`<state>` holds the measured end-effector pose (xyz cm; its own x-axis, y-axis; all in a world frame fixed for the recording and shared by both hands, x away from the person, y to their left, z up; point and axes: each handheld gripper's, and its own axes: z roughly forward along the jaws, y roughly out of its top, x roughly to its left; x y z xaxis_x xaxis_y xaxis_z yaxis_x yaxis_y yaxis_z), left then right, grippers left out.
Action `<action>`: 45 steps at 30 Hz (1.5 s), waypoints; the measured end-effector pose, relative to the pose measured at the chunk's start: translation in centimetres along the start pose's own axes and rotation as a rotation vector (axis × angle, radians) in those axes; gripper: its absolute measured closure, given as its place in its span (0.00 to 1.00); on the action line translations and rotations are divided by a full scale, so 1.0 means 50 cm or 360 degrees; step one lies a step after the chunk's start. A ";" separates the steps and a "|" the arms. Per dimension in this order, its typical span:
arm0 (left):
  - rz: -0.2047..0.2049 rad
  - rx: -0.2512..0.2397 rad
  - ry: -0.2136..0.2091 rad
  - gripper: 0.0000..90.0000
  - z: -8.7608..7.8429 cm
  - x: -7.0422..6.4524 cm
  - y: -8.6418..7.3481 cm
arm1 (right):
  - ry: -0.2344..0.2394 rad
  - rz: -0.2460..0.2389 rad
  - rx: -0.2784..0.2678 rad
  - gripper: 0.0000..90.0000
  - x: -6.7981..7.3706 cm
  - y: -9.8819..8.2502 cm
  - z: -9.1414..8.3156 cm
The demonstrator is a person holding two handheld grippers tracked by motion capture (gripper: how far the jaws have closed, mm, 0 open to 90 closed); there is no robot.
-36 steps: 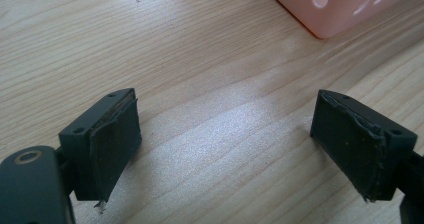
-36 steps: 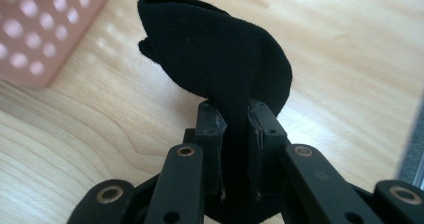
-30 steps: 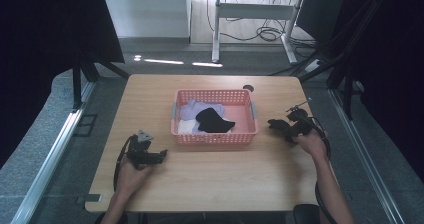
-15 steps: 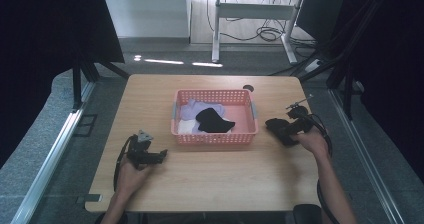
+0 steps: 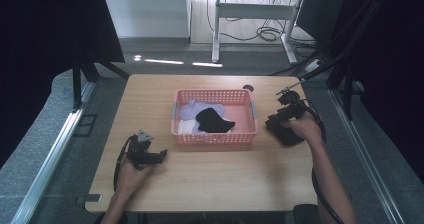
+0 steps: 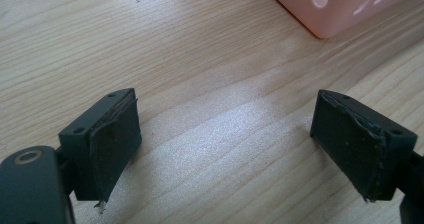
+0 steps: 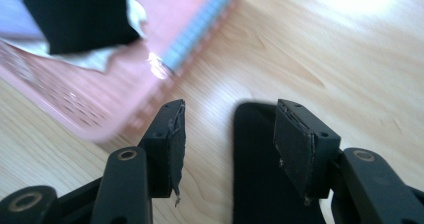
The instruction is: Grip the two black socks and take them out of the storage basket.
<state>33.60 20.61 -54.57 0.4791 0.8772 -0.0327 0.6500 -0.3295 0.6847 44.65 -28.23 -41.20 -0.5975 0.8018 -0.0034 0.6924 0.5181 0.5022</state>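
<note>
Wooden table (image 5: 210,184): one pink basket (image 5: 215,136), two claws, one black cloth (image 7: 260,179).

My high view looks forward and down from above my side of the table (image 5: 210,189), far enough off to take in the whole top, my forearms entering at the bottom. The left gripper view rides low and close over the wood, catching a corner of the pink basket (image 6: 345,9) at upper right. The right gripper view looks steeply down from close by, with that basket (image 7: 100,109) at upper left; all three share it (image 5: 215,136).
</note>
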 end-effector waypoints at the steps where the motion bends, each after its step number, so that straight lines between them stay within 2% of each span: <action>1: 0.0000 0.0001 0.0000 0.14 0.000 0.000 0.000 | 0.0007 -0.0022 0.0000 0.51 0.007 0.010 0.002; 6: 0.0001 0.0000 0.0000 0.14 0.000 0.000 0.000 | 0.0044 -0.0130 0.0011 0.51 0.051 0.059 0.025; 12: 0.0000 -0.0001 -0.0001 0.14 0.000 0.000 0.000 | 0.0115 -0.0230 0.0040 0.50 0.109 0.108 0.078; 25: -0.0002 -0.0002 -0.0004 0.14 0.000 0.001 0.000 | 0.0215 -0.0394 0.0127 0.47 0.205 0.170 0.189; 32: -0.0002 -0.0002 -0.0005 0.14 0.000 0.001 0.000 | 0.0265 -0.0452 0.0183 0.43 0.242 0.188 0.240; 34: -0.0004 -0.0004 -0.0005 0.14 0.000 0.001 0.000 | 0.0259 -0.0465 0.0194 0.41 0.248 0.192 0.250; 37: 0.0000 0.0000 -0.0005 0.14 0.000 0.001 0.000 | 0.0267 -0.0517 0.0251 0.38 0.257 0.198 0.275; 40: -0.0002 0.0000 -0.0006 0.14 -0.001 0.001 0.000 | 0.0263 -0.0526 0.0304 0.35 0.265 0.203 0.294; 42: -0.0003 -0.0001 -0.0008 0.14 -0.001 0.001 0.000 | 0.0277 -0.0517 0.0319 0.36 0.269 0.205 0.304; 45: -0.0005 -0.0002 -0.0008 0.14 -0.001 0.001 0.000 | 0.0310 -0.0507 0.0363 0.45 0.270 0.206 0.317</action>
<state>33.61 20.68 -54.56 0.4802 0.8763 -0.0384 0.6507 -0.3265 0.6856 50.14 -7.35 -49.77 -0.8458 0.5314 0.0469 0.5196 0.8006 0.2983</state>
